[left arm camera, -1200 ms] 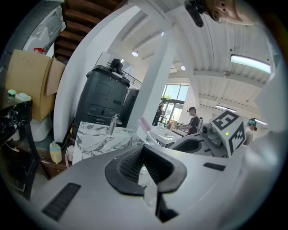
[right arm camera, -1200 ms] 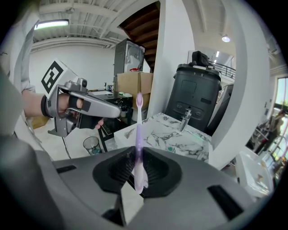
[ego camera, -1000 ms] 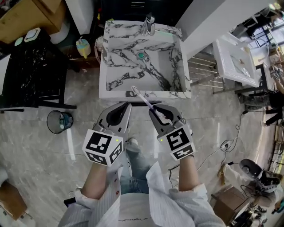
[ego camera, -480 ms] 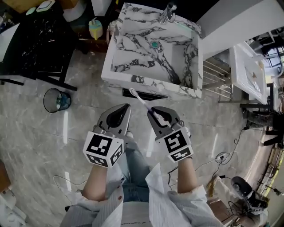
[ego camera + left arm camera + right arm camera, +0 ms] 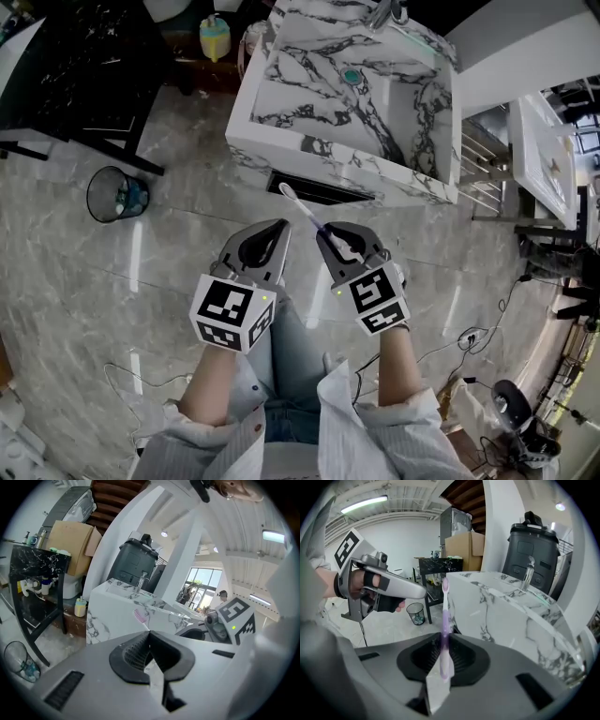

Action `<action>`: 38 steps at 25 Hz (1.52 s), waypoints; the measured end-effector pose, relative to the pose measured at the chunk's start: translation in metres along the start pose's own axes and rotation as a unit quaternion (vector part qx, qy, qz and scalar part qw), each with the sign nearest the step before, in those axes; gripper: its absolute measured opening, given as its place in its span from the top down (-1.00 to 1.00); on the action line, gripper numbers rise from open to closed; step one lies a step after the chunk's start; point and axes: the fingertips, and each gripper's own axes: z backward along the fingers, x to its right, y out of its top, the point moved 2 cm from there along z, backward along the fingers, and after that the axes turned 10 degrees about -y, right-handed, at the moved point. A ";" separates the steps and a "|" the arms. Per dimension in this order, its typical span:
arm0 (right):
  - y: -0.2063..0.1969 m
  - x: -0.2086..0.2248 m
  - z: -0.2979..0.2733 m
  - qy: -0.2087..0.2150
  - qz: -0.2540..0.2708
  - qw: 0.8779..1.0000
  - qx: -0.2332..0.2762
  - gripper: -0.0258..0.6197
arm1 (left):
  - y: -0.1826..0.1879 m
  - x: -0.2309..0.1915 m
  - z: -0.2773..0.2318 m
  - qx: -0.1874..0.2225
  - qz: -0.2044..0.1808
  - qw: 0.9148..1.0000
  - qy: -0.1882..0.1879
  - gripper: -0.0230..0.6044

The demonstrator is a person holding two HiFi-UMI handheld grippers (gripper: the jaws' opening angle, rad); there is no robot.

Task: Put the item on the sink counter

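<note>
- The right gripper [image 5: 339, 236] is clamped on the toothbrush [image 5: 446, 620], low on its handle. The bristle end pokes out far ahead of the jaws, towards the sink [image 5: 281, 141].
- The grip sits far down a thin, smooth handle, so the brush could pivot between the pads if the hand swings fast.
- The left gripper [image 5: 272, 230] has its jaws pressed together with nothing in them, and it rides just beside the right one. If the two drift closer, it could knock the brush shaft sideways.
- The brush is in the air over the floor [image 5: 187, 253], short of the sink's near wall. A low approach would likely drive the bristle tip into that wall first and lever the handle loose.
- The marble rim [image 5: 361, 161] looks narrow from above. A release too far in would probably send the brush sliding into the basin [image 5: 328, 98]; too near, and it tips off onto the floor.
- Letting go while the brush is tilted or above the rim risks a bounce and a roll, since the handle is rounded.
- At the far edge, the faucet [image 5: 386, 11] is well clear for now, and overreaching is the only way it gets in the way.
</note>
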 end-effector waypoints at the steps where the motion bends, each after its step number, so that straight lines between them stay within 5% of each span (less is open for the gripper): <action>1: -0.007 -0.003 -0.007 0.000 0.001 1.000 -0.004 0.73 | -0.008 -0.004 -0.001 -0.001 0.001 1.000 0.000 0.88; 17: -0.116 -0.016 -0.125 -0.039 -0.003 0.998 -0.053 0.73 | -0.136 -0.077 -0.036 -0.029 0.015 0.999 -0.027 0.88; 38: -0.191 0.040 -0.253 -0.093 0.115 0.982 -0.114 0.73 | -0.205 -0.147 -0.106 -0.042 0.035 0.998 -0.035 0.88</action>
